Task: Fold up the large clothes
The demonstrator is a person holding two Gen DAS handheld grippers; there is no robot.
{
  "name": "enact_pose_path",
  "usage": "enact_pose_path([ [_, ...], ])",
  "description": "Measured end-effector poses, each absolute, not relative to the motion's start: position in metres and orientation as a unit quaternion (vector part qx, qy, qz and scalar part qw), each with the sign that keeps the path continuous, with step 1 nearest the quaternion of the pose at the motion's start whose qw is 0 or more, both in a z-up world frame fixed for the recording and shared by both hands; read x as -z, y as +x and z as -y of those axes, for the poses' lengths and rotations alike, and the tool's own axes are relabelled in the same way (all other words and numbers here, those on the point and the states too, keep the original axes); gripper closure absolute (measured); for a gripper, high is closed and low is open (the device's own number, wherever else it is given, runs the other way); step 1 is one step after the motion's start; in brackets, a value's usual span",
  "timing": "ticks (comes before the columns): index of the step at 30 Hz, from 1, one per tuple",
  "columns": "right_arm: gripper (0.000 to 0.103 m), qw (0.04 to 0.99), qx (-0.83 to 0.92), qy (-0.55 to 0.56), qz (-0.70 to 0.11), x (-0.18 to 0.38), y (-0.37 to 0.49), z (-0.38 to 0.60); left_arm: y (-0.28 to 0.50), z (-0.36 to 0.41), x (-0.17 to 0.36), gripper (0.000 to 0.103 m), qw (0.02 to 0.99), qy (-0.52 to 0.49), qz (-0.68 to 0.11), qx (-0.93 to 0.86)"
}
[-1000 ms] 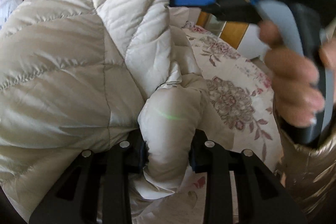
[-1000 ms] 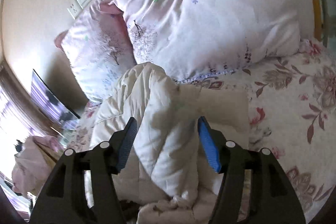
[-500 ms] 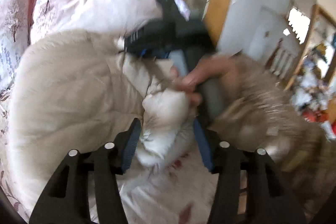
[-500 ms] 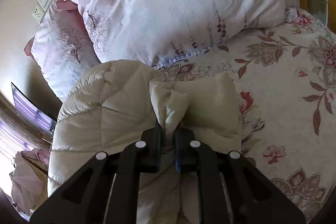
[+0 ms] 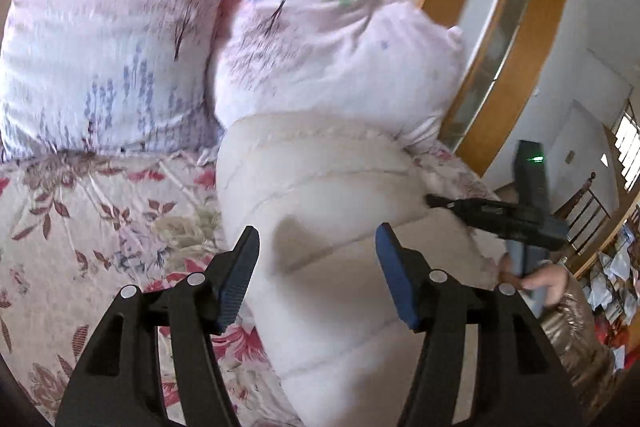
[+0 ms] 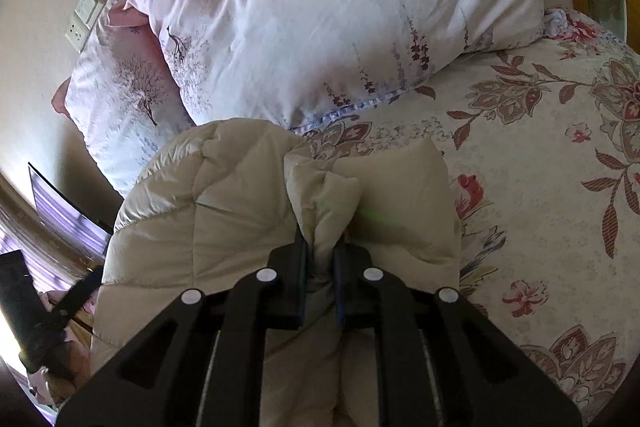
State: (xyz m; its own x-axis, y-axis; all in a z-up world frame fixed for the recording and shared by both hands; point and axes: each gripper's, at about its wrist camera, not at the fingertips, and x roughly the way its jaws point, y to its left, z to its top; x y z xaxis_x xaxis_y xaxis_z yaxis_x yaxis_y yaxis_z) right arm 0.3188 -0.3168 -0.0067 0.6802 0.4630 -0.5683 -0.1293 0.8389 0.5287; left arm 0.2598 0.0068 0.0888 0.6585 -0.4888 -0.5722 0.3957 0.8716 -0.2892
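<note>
A cream quilted puffer jacket (image 5: 340,227) lies bunched on the floral bed sheet (image 5: 80,227). My left gripper (image 5: 316,267) is open and empty, its blue-padded fingers spread just above the jacket's near part. My right gripper (image 6: 320,259) is shut on a puffy fold of the jacket (image 6: 324,195) at its right side. The right gripper also shows in the left wrist view (image 5: 500,219) at the jacket's far right edge, held by a hand. The jacket fills the lower middle of the right wrist view (image 6: 208,227).
Two pink-white pillows (image 5: 100,47) (image 5: 332,59) lean at the bed's head, right behind the jacket. A wooden door frame (image 5: 500,75) stands to the right. A wall socket (image 6: 82,17) and a dark screen (image 6: 60,211) are at the left of the bed.
My left gripper let go of the jacket fold, opened wide and drew back. My right gripper closed on a fold of the jacket and has held it since.
</note>
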Motion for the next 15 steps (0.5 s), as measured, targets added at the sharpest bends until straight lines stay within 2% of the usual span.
enact_pose_path([
  [8,0.092,0.896,-0.142,0.237,-0.347,0.009,0.314,0.324,0.276,-0.004,-0.056,0.04,0.892,-0.079,-0.367,0.252],
  [15,0.092,0.892,-0.108,0.229,-0.375,0.024,0.323,0.328,0.291,0.007,-0.039,0.037,0.878,-0.069,-0.395,0.263],
])
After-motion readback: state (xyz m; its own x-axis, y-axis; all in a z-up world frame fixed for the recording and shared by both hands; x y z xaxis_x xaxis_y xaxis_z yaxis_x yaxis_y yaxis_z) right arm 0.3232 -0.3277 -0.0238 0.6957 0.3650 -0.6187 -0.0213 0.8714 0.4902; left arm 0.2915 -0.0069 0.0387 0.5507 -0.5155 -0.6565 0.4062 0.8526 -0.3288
